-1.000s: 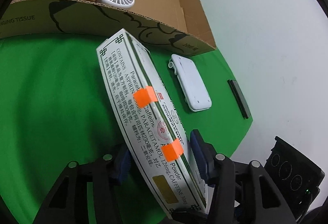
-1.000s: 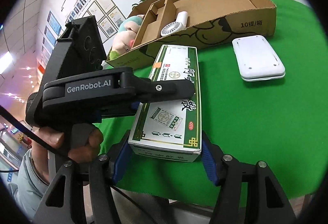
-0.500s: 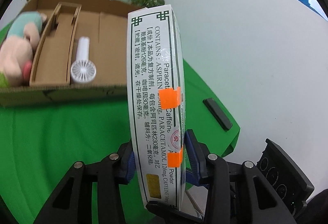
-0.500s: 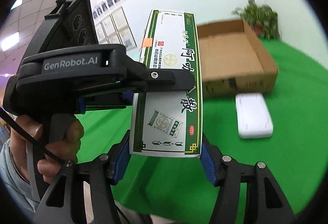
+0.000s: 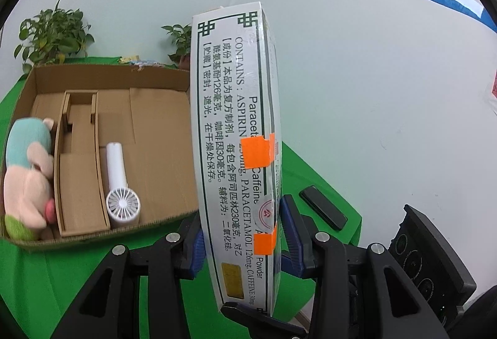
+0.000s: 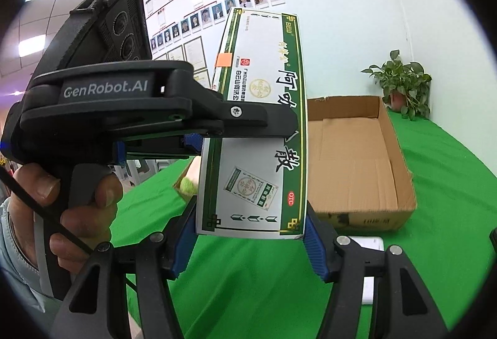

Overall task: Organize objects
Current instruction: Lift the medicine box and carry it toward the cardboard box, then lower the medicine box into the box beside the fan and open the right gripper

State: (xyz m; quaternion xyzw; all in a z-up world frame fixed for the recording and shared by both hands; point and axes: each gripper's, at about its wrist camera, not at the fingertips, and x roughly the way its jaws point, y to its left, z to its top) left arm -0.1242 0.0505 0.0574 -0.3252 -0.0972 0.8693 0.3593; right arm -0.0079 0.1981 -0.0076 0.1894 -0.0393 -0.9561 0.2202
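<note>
A white-and-green medicine box (image 5: 236, 152) with orange tape is held in the air, upright on edge, above the green table. My left gripper (image 5: 242, 239) is shut on its narrow faces. In the right wrist view the same medicine box (image 6: 257, 134) sits between my right gripper's (image 6: 248, 242) blue pads, which touch its lower corners. The left gripper's body crosses the box there. The open cardboard box (image 5: 155, 118) lies behind, holding a plush toy (image 5: 28, 171) and a white handheld fan (image 5: 119, 183).
A black flat device (image 5: 323, 211) lies on the green cloth (image 5: 62, 277) at the right edge. A white flat device (image 6: 369, 246) lies in front of the cardboard box (image 6: 357, 159), partly hidden by my right fingers. Potted plants (image 6: 403, 84) stand by the wall.
Both grippers lifted the medicine box from the table and turned it upright. It now hangs higher, level with the cardboard box's open top.
</note>
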